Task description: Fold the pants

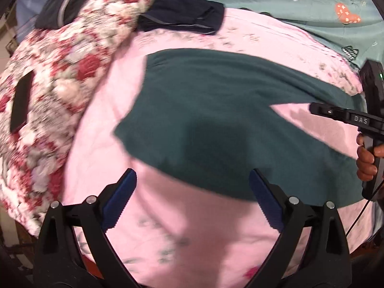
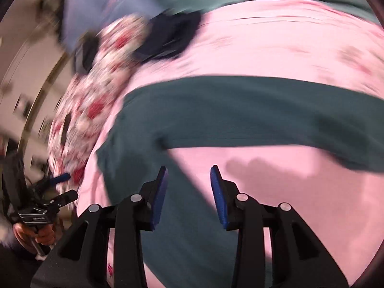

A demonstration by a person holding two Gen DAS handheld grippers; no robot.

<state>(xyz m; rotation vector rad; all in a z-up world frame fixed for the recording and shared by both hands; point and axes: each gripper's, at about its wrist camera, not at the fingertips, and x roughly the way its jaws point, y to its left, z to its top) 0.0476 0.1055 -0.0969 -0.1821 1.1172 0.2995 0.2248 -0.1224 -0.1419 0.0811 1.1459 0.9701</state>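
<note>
Teal pants (image 1: pixel 216 110) lie spread on the pink blanket (image 1: pixel 196 240). Left gripper (image 1: pixel 192 199) hangs above them, jaws wide and empty. Right gripper (image 2: pixel 189 192) hovers partly open, gripping nothing.

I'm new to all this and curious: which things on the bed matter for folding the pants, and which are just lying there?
Job:
green pants
left gripper
right gripper

Lying about:
floral quilt
dark folded clothes
black phone
pink sheet

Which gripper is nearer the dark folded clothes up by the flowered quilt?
Left. The left gripper hovers over the green pants' waist end, on the side of the dark folded clothes. The right gripper is over the pants' legs, farther off.
</note>
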